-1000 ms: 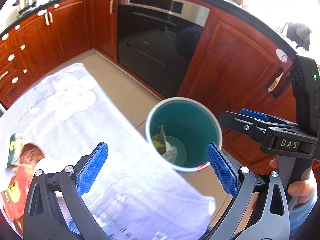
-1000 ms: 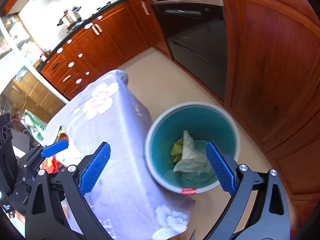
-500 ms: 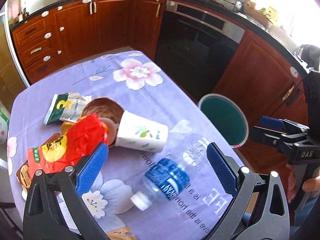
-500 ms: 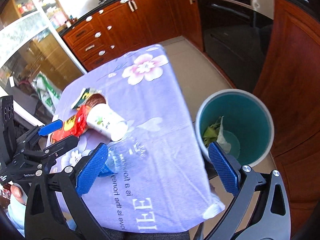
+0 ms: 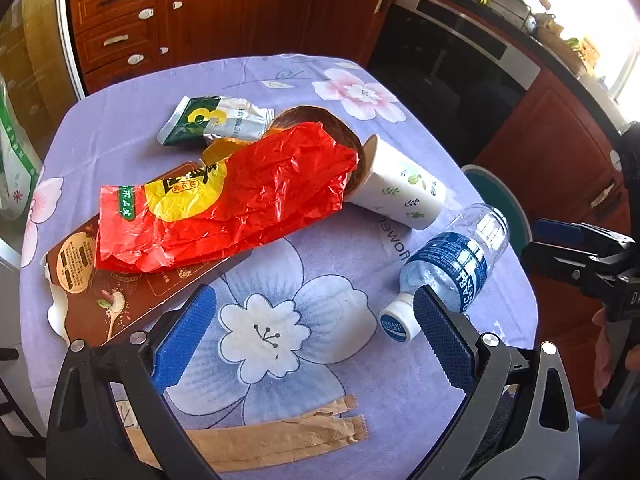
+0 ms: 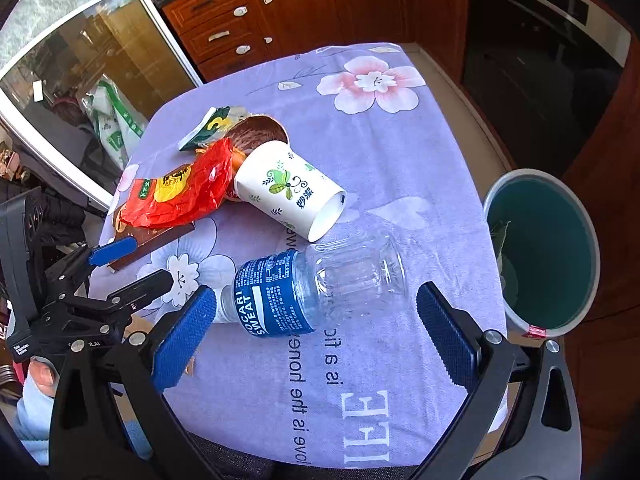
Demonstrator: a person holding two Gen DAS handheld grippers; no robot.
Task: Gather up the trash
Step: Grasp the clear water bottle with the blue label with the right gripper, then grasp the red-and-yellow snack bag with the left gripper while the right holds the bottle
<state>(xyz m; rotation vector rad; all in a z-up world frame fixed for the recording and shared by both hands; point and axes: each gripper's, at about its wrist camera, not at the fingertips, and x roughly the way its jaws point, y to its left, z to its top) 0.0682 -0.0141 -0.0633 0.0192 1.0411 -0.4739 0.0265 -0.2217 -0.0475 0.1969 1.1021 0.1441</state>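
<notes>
Below both my grippers is the table (image 6: 400, 152) with its purple flowered cloth, and to the right of my right gripper, beyond the table edge and lower, stands the teal trash bin (image 6: 560, 248) with some crumpled waste already at its bottom. Ahead and to the left of my left gripper (image 5: 316, 336) lies the red plastic bag (image 5: 228, 204) over a brown flat carton (image 5: 116, 292), with a green and silver sachet (image 5: 212, 120) further ahead, and a tan paper wrapper (image 5: 272, 440) lies close under its fingers. The white paper cup (image 6: 292, 192) lies on its side ahead of my right gripper (image 6: 316, 340), its open mouth hidden in the pile and its base toward the bin. The clear water bottle (image 6: 320, 284) is the nearest piece: it lies directly between the fingers of my right gripper and a little ahead, its long axis running left to right across the opening, cap toward the left finger. My right hand is clearly nearer to it; for the left gripper it lies off to the right, by the right fingertip. Both grippers are spread wide and hold nothing. I judge the bottle is the next thing, but because its length lies across the opening I should rotate my wrist so the fingers close across its width.
</notes>
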